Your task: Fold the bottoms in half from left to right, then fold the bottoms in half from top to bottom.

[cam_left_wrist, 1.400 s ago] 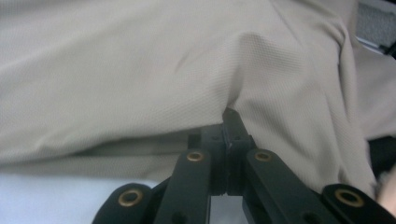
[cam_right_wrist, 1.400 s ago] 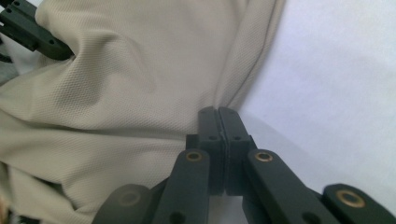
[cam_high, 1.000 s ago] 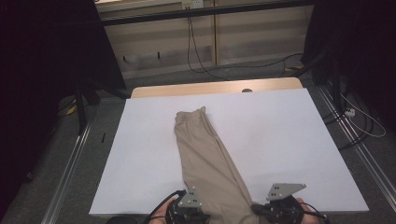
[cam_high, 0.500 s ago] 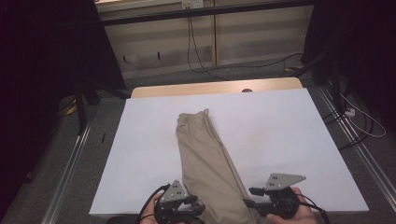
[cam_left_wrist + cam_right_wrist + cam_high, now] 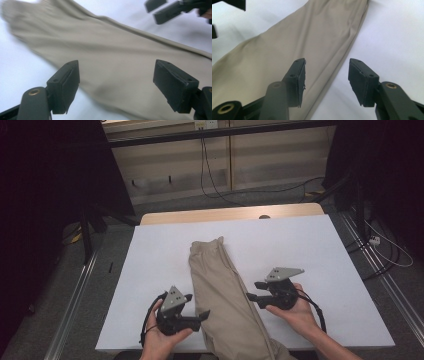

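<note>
Folded khaki trousers lie lengthwise down the middle of the white table cover, their near end hanging over the front edge. My left gripper is held at their left edge, jaws pointing right and open. My right gripper is at their right edge, jaws pointing left and open. In the left gripper view the wide-open gripper hovers over the cloth with nothing between its jaws. In the right gripper view the open gripper straddles the trousers' hem edge without touching it.
A strip of bare wooden tabletop shows at the far end. Metal rails run along both sides of the table. Cables lie on the floor to the right and behind. Dark curtains stand on both sides.
Both hands have come forward from the near edge and turned their grippers inward toward the trousers. The trousers have not moved.
</note>
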The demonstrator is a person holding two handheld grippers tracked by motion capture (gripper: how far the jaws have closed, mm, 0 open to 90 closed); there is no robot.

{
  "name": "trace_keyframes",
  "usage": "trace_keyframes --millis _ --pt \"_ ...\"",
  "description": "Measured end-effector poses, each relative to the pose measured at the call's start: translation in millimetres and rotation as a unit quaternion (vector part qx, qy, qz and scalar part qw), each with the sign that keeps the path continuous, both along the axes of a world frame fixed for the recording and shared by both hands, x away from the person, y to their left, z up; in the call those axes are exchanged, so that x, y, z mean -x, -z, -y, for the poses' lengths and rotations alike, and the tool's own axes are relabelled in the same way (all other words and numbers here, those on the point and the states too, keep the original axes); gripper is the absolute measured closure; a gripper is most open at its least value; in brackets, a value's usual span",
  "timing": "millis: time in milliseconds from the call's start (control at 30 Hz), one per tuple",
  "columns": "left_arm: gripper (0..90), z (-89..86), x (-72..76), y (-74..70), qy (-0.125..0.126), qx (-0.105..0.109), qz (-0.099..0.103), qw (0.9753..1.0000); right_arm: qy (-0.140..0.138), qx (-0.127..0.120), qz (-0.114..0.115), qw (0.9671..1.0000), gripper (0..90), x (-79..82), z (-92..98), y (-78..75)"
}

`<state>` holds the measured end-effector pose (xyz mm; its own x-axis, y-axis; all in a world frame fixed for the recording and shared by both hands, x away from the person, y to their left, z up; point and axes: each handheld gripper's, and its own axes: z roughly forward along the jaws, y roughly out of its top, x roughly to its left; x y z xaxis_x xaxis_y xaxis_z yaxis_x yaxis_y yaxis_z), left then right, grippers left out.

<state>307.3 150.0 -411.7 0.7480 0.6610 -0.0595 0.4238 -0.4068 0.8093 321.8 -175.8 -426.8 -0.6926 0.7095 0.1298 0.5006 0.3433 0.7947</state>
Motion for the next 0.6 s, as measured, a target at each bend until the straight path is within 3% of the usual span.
trace_keyframes --millis 167,200,267,300,367,400,433,467,600 --pt "20.7 -7.7 -54.5 6.3 -0.052 0.016 -0.010 0.9984 0.009 0.006 0.015 0.9998 47.8 -36.0 -10.7 -3.4" --pt "20.7 -7.7 -54.5 6.3 -0.052 0.016 -0.010 0.9984 0.016 0.002 0.016 0.9997 48.0 -44.4 -12.1 -4.4" --pt "23.9 -8.8 -75.2 6.6 -0.068 0.010 -0.010 0.9976 0.020 -0.006 0.014 0.9997 50.1 -61.8 -15.5 -6.5" --pt "24.8 -7.6 -94.3 5.6 -0.071 -0.002 0.002 0.9975 0.022 -0.002 0.015 0.9996 51.4 -70.1 -18.3 -7.7" --pt "29.0 -3.2 -111.8 5.1 -0.070 -0.017 0.013 0.9973 0.028 0.002 0.016 0.9995 53.9 -86.6 -25.1 -9.0" --pt "30.6 -3.2 -111.8 5.1 -0.070 -0.017 0.013 0.9973 0.028 0.002 0.016 0.9995 53.9 -86.6 -25.1 -9.0" --pt "32.1 -0.9 -120.1 5.8 -0.070 -0.014 0.014 0.9973 0.028 0.011 0.021 0.9993 56.5 -102.5 -33.4 -9.8" --pt "34.6 2.6 -137.5 7.4 -0.071 -0.010 0.006 0.9974 0.029 0.013 0.023 0.9992 57.5 -110.6 -37.3 -10.2" --pt "39.6 8.6 -167.6 11.2 -0.093 -0.020 0.022 0.9952 0.043 0.018 0.022 0.9987 59.3 -146.0 -50.7 -10.8"
